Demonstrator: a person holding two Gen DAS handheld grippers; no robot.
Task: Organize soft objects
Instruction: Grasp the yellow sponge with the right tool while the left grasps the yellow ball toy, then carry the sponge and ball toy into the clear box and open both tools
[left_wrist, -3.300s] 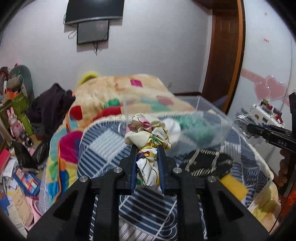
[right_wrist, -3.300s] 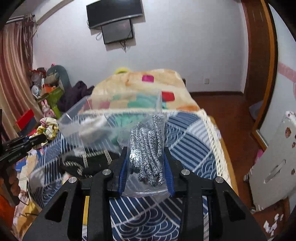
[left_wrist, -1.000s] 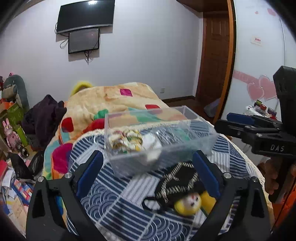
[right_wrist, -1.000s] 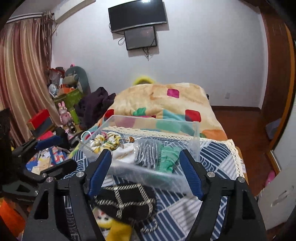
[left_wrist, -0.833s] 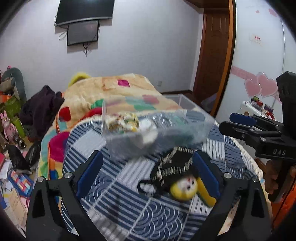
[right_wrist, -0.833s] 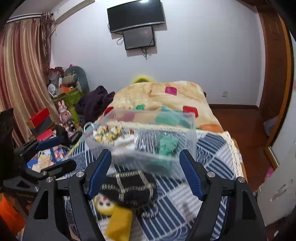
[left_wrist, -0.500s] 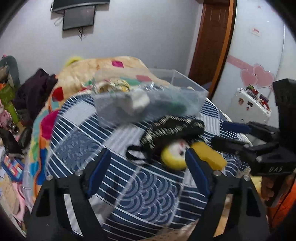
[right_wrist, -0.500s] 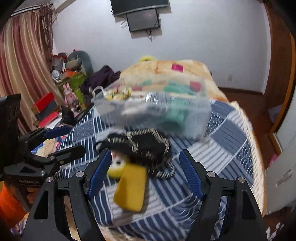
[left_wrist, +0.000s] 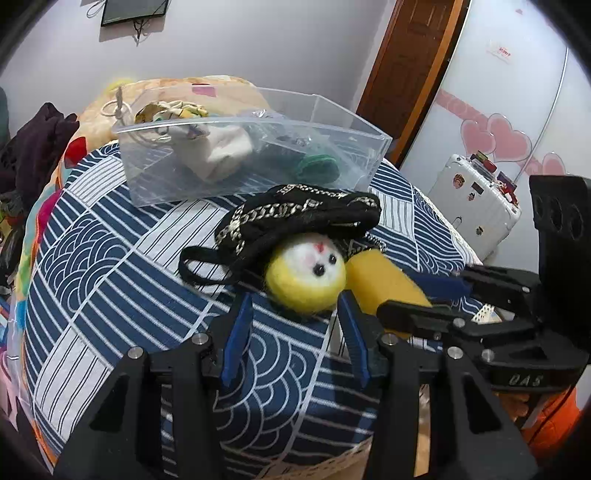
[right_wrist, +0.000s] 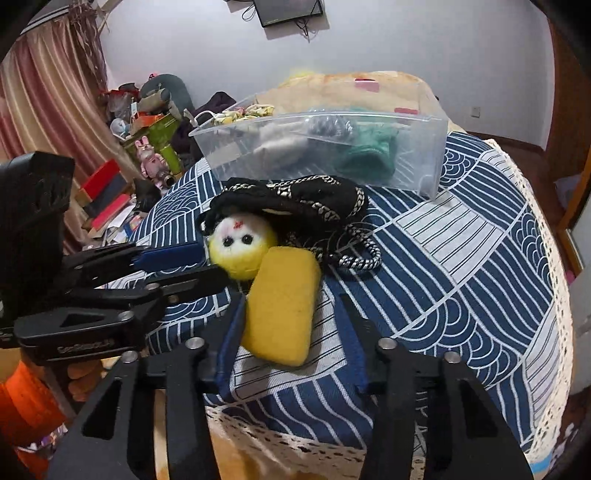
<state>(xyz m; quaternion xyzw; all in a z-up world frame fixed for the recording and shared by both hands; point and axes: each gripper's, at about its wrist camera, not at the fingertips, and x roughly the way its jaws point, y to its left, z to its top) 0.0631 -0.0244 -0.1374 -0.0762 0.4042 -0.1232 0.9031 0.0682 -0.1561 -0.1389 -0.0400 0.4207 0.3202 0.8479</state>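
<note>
A yellow plush ball with a white face (left_wrist: 306, 275) (right_wrist: 242, 247) lies on the blue patterned cloth, partly under a black bag with chain trim (left_wrist: 295, 218) (right_wrist: 295, 201). A yellow sponge (right_wrist: 280, 304) (left_wrist: 384, 282) lies beside the ball. My left gripper (left_wrist: 293, 304) is open, its jaws on either side of the ball's near edge. My right gripper (right_wrist: 290, 299) is open, its jaws flanking the sponge. A clear plastic bin (left_wrist: 369, 162) (right_wrist: 428, 147) behind holds a floral pouch, a white item, a striped bundle and a green cloth.
The round table's lace-edged rim (right_wrist: 554, 295) drops off at right. A colourful blanket on a bed (left_wrist: 207, 83) lies behind the bin. Toys and boxes (right_wrist: 147, 147) clutter the floor at left. A white suitcase (left_wrist: 476, 206) stands at right.
Both grippers have let go of their items, now in the bin, opened, then dropped toward the table; the left now brackets the plush ball, the right the sponge.
</note>
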